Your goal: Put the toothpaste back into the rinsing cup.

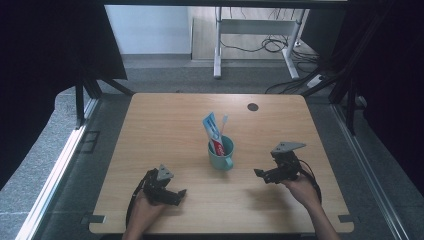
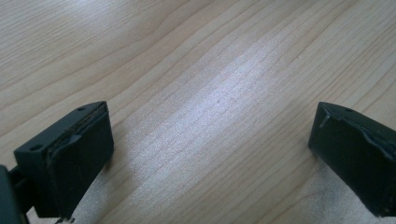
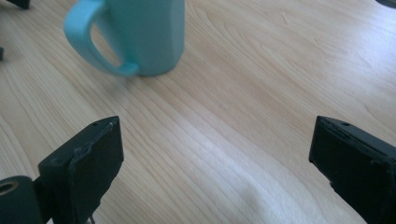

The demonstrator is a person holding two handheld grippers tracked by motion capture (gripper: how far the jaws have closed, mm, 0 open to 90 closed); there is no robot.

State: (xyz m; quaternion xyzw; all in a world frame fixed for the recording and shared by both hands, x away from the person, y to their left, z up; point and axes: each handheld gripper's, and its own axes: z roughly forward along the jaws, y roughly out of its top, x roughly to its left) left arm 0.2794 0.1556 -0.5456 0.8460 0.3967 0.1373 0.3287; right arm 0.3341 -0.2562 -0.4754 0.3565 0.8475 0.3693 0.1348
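Jaws wide, both grippers, empty | teal mug (image 1: 221, 154) holds toothpaste tube (image 1: 212, 131), toothbrush (image 1: 223, 121)

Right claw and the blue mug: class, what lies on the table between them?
Nothing: bare wooden table separates the open right claw from the mug, as the right gripper view shows.

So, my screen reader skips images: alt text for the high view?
A teal mug holding toothpaste and a toothbrush stands mid-table. Two hand-held grippers, left and right, flank it, empty.
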